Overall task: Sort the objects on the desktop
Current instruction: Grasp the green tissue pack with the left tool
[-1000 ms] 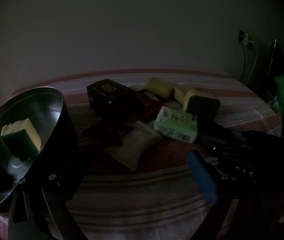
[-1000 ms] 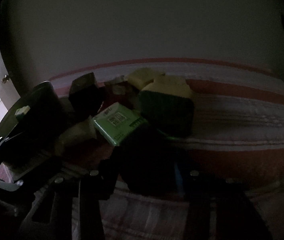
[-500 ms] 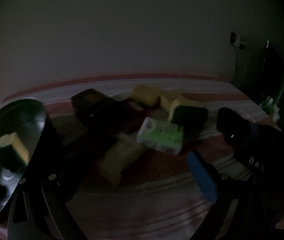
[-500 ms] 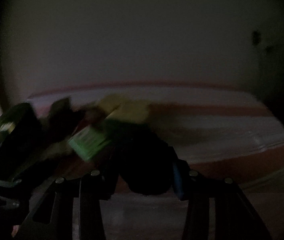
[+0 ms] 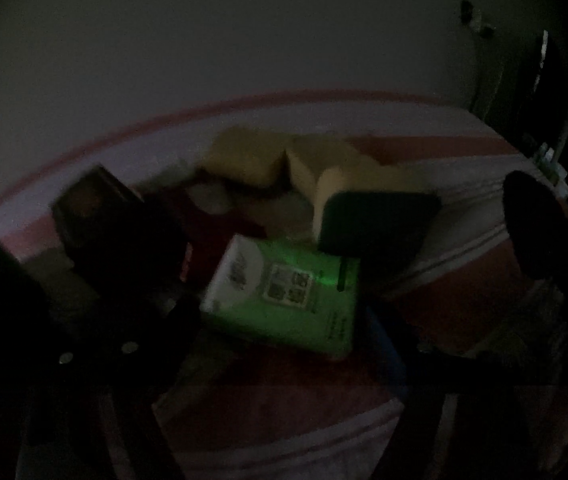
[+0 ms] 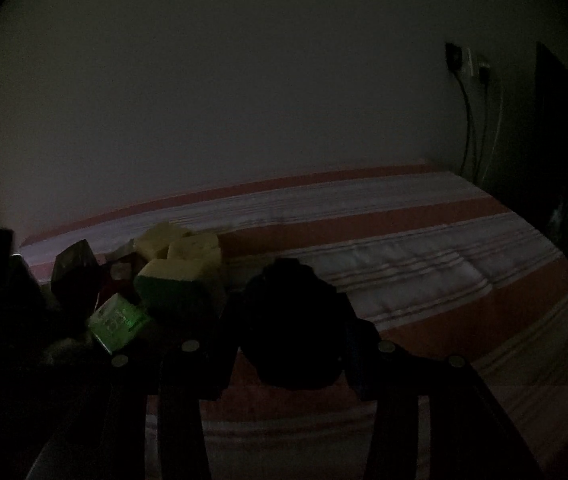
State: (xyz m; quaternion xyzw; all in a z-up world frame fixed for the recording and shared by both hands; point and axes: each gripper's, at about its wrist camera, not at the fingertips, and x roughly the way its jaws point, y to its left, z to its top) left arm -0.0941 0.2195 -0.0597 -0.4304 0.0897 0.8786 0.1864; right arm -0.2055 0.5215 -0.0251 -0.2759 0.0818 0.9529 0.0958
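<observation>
Green-and-white packet (image 5: 284,296), yellow-and-dark-green sponges (image 5: 363,208), red-and-white striped cloth (image 6: 403,264).

Striped bed (image 6: 423,256) bears sponges (image 5: 363,196), green packet (image 5: 284,292), dark box (image 5: 116,232).

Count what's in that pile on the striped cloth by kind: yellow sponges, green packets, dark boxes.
Yellow sponges: 3
Green packet: 1
Dark box: 1
Total: 5

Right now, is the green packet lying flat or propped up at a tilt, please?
Tilted: the green packet leans, its far edge raised against the sponge behind it.
</observation>
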